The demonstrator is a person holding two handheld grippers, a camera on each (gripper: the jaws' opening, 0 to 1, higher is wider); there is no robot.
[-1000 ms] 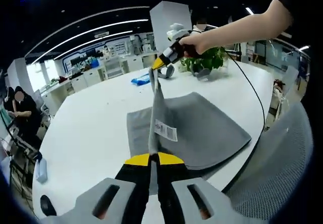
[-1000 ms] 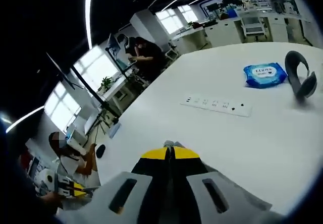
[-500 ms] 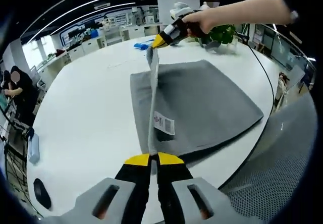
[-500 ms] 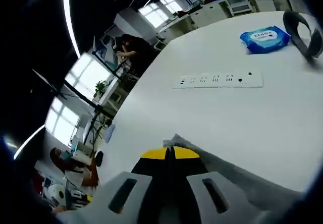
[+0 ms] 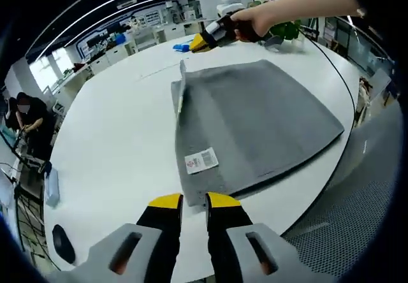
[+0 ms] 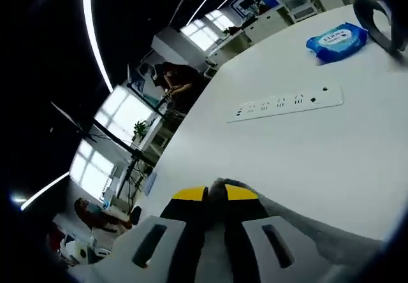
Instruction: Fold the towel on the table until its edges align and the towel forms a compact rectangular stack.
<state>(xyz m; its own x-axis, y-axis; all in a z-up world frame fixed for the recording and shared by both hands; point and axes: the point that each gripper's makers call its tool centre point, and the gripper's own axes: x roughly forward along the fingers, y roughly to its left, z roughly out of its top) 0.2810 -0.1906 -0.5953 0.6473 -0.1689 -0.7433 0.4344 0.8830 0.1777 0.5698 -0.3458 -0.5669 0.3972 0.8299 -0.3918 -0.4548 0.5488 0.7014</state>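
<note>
A grey towel (image 5: 255,117) lies folded flat on the white table (image 5: 108,143), its white label (image 5: 201,160) facing up near the close corner. My left gripper (image 5: 194,200) hovers just in front of that corner, jaws apart and holding nothing. At the far left corner, where a small fold of the edge still stands up, my right gripper (image 5: 196,43) is held by a hand just beyond the cloth. In the right gripper view its jaws (image 6: 215,194) stand slightly apart with the towel (image 6: 306,229) lying under and beside them.
A white power strip (image 6: 287,101), a blue wipes pack (image 6: 336,41) and a dark headset (image 6: 382,15) lie beyond the towel. A potted plant (image 5: 287,31) and a black cable (image 5: 331,53) are at the far right. A mesh chair (image 5: 357,194) stands by the table edge.
Both grippers lowered the lifted towel edge onto the table and let go. The left gripper's jaws opened and drew back from the near corner; the right gripper's jaws parted too.
</note>
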